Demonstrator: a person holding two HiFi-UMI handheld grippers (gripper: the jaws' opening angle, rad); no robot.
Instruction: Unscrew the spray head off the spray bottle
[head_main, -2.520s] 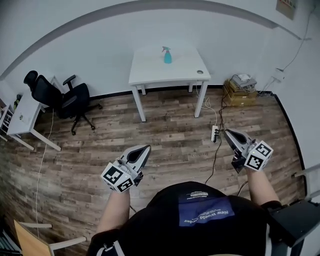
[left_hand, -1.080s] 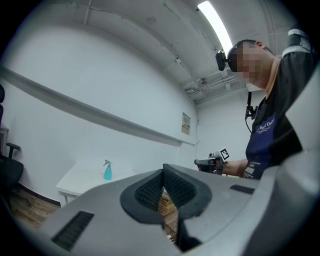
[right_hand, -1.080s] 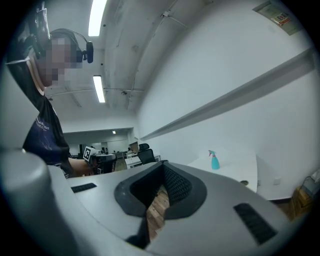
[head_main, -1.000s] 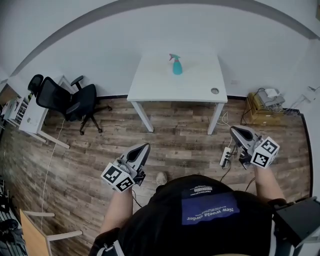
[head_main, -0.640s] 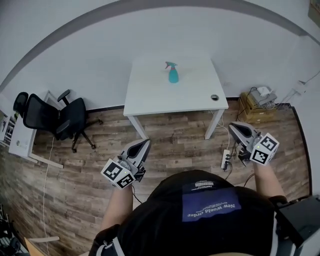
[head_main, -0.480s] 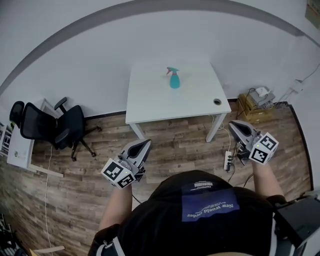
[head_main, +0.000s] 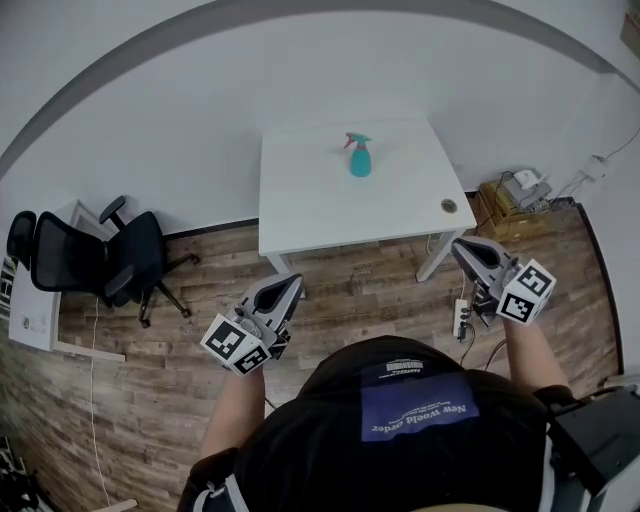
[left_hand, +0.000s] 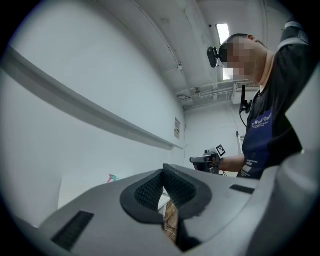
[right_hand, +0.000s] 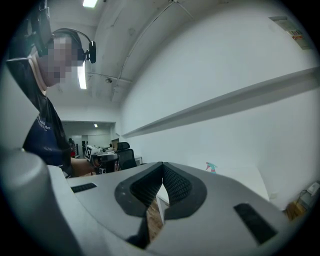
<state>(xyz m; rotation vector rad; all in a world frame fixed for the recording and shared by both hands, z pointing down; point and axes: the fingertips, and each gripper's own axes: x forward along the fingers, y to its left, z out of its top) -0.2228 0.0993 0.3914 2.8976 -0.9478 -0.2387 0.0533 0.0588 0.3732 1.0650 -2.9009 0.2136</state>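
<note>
I read the floor (head_main: 150, 330) at lower left as grained wood planks, dull in finish. The table (head_main: 330, 205) at upper centre looks smooth, matt white. The spray bottle (head_main: 360, 160) on it looks like teal plastic. The left gripper (head_main: 290, 284) and right gripper (head_main: 459, 244) wear matt grey plastic shells. Their pads (left_hand: 150, 192) are black and finely ribbed. The person's shirt (head_main: 400, 450) is dark cloth.

Both arms are sticking out in front of the body, each hand holding its tongs. The left tongs (head_main: 286, 288) are pointing ahead, roughly level, jaws pressed together with nothing between them. The right tongs (head_main: 461, 247) are sitting well apart to their right, also closed and empty.
</note>
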